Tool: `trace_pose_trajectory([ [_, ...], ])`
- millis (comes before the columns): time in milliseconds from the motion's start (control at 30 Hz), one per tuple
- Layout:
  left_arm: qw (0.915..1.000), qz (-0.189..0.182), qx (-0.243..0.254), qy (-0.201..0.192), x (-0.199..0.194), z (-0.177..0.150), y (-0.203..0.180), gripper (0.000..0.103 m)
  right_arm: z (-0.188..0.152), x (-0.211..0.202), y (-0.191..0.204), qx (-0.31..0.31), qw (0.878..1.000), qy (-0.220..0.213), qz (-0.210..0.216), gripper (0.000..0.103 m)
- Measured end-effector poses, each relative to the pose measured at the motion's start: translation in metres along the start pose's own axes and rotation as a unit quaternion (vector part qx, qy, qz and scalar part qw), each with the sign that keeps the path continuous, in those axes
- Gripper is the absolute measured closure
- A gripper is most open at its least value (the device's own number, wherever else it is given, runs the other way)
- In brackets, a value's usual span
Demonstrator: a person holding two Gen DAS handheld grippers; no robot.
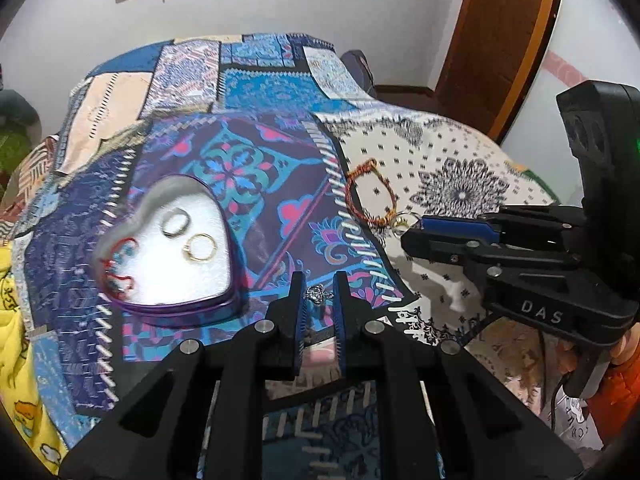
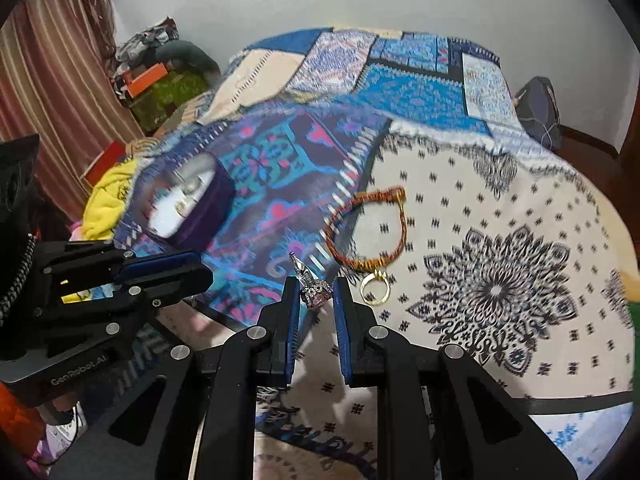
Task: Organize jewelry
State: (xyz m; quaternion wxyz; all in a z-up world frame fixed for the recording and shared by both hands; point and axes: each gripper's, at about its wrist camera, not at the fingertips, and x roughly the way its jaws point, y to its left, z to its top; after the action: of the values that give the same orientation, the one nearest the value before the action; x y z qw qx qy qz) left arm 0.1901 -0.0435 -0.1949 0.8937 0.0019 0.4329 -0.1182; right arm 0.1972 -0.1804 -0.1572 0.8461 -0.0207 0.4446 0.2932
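Observation:
A purple heart-shaped tin (image 1: 132,300) lies open on the patchwork bedspread, with a silver ring (image 1: 175,221), a gold ring (image 1: 199,247) and a red piece (image 1: 118,264) inside; it is blurred in the right wrist view (image 2: 208,208). My left gripper (image 1: 319,294) is shut on a small silver pendant (image 1: 318,293) just right of the tin. My right gripper (image 2: 316,294) is shut on a silver ring with a pink stone (image 2: 316,294). A braided red and orange bracelet (image 2: 362,226) and a gold ring (image 2: 375,286) lie on the white cloth ahead of it.
The bed's edge falls away toward a wooden door (image 1: 508,32) on the right. Yellow cloth (image 2: 108,196) and clutter lie beside a striped curtain (image 2: 44,92) on the left. The right gripper also shows in the left wrist view (image 1: 412,232).

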Motion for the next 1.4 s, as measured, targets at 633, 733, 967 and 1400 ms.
trace_pose_trajectory([
  [633,0.9929,0.039,-0.041,-0.105,-0.097,0.012,0.043,0.091,0.044,-0.044,0.065,-0.035,0.995,-0.091,0.022,0.088],
  [733,0.9907,0.045,-0.049,-0.119,-0.108,0.014,0.054,0.091,0.05,-0.045,0.074,-0.042,0.994,-0.098,0.027,0.088],
  [967,0.9861,0.055,-0.073,-0.139,-0.117,0.015,0.083,0.091,0.062,-0.037,0.094,-0.055,0.992,-0.106,0.038,0.088],
  [1400,0.9882,0.044,-0.085,-0.12,-0.087,0.014,0.109,0.091,0.063,0.018,0.108,-0.068,0.995,-0.053,0.055,0.088],
])
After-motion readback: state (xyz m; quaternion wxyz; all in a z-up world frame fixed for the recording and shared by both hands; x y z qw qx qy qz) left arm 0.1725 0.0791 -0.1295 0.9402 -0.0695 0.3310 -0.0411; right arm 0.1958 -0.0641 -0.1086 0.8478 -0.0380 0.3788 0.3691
